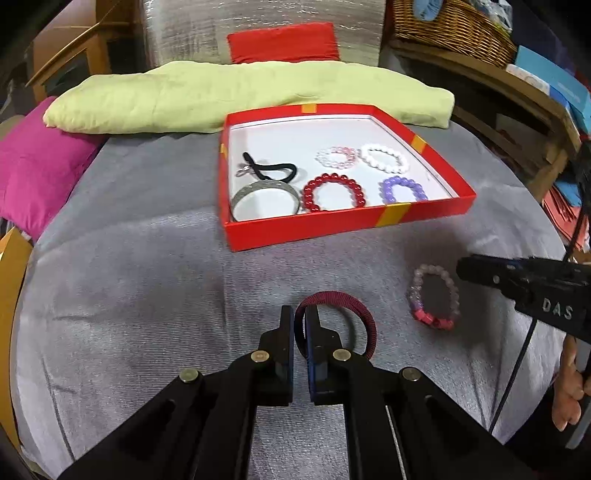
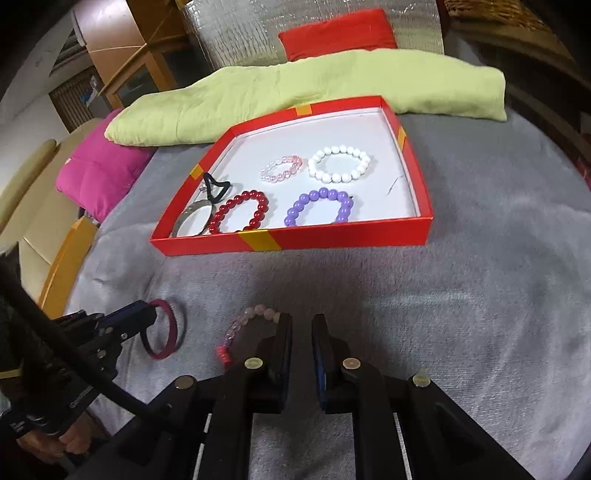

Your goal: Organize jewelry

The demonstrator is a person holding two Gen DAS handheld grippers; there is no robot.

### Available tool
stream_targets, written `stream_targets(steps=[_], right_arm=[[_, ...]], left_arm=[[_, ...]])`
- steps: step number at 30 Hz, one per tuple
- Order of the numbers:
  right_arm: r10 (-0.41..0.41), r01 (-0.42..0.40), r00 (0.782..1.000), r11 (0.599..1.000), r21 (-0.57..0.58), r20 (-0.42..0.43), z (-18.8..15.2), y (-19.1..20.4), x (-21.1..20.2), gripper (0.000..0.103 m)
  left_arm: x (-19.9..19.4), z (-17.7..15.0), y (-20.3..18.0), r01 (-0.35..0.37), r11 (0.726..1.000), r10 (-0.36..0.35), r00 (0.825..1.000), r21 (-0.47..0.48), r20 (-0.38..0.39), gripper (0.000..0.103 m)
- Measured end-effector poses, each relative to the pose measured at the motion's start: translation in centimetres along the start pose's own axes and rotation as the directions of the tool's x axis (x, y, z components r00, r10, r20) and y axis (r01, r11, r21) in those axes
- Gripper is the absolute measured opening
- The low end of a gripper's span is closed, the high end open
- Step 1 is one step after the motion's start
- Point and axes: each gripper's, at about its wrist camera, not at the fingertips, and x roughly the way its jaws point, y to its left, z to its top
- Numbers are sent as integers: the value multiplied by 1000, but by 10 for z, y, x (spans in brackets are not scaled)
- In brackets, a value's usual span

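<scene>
My left gripper [image 1: 300, 314] is shut on the near-left rim of a maroon bangle [image 1: 364, 317], which lies on the grey cloth; it also shows in the right wrist view [image 2: 173, 325]. A pale pink beaded bracelet [image 1: 436, 295] with red charms lies to its right. My right gripper [image 2: 301, 321] is nearly shut and empty, its left finger touching that bracelet [image 2: 245, 325]. The red box [image 1: 306, 232] beyond holds red [image 1: 334, 192], purple [image 1: 402, 190], white [image 1: 384, 158] and pink-clear [image 1: 336, 157] bead bracelets, a silver bangle [image 1: 264, 197] and a black hair tie [image 1: 269, 170].
A light green cushion [image 1: 221, 99], a magenta cushion [image 1: 37, 162] and a red cushion [image 1: 282, 42] lie behind and left of the box. A wicker basket [image 1: 450, 29] and shelves stand at the right. The grey cloth [image 1: 147, 295] covers the round table.
</scene>
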Motion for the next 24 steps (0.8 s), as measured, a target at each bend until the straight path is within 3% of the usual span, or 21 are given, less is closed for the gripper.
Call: stream_targets(steps=[4,10,11,13,15,24], right_arm=[[7,-7,1000,1000,-5,-3,-2,3,0,39],[-13,13,1000,998,-67,3,-7,15,5,39],[-22,22,1000,997,-77,-3,-8,16,7,38],[-80,78,997,990,-118,-12,-12,21,14,15],[-109,109,994,983,-147,7,-13,24,14,9],[-80,90,992,990,-105,94,-7,18,-5,8]], left_arm=[[-1,1,3,-13,1000,13,1000,-8,6,6],[-2,-1,6,-33,999,33,999,-12,2,6],[-3,-1,6,-37,999,38,999,-12,0,6],[-3,-1,6,-57,998,57,998,-5,0,6],[-3,-1,6,-63,998,63,998,-3,-1,6],[-5,0,7,-86,996,87,996,-7,6,6]])
